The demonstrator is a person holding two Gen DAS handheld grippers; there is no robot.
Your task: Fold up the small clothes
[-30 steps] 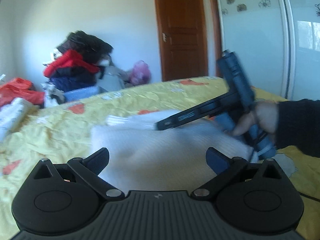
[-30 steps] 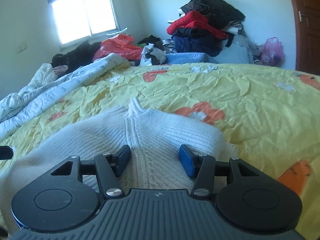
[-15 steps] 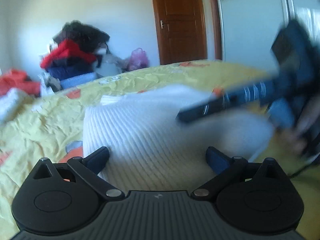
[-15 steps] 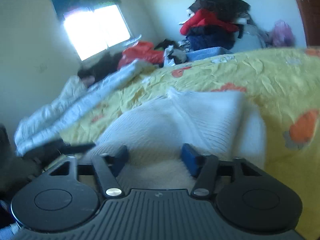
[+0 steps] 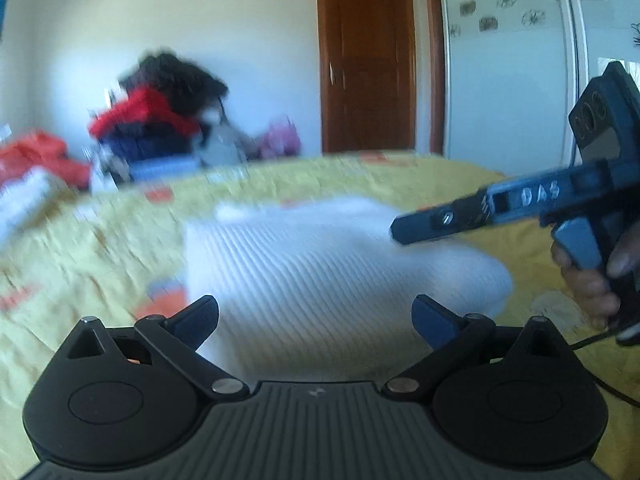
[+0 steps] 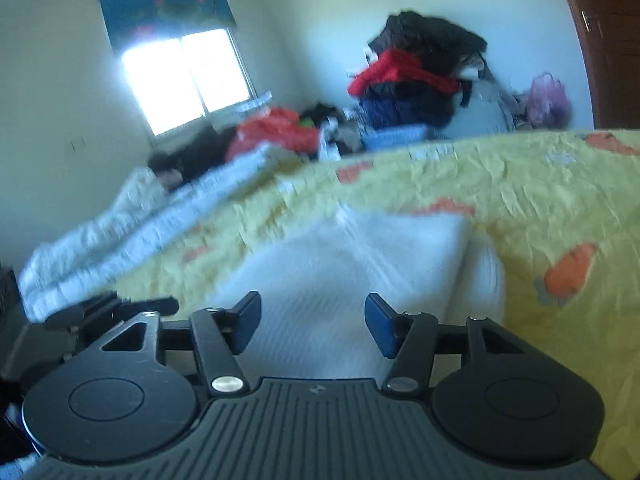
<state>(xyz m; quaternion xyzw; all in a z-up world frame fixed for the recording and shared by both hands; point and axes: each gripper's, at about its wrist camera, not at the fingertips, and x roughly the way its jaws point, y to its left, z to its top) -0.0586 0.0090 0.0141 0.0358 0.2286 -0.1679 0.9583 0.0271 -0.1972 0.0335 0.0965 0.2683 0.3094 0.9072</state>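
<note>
Both tongs are showing black ribbed housings and blue pads (image 5: 434,318); the right tongs (image 5: 404,232) are bearing a screw and "DAS" lettering.

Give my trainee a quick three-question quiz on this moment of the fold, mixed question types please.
1. True or false: the right gripper is clamped on the white knit sweater.
2. What does the sweater lie on?
3. Multiple choice, left gripper jaws: A wide apart, B pressed shut, C holding a sock.

Key
1. False: its jaws have just been opening, with the sweater ahead of them and not pinched.
2. The yellow bedspread.
3. A.
</note>
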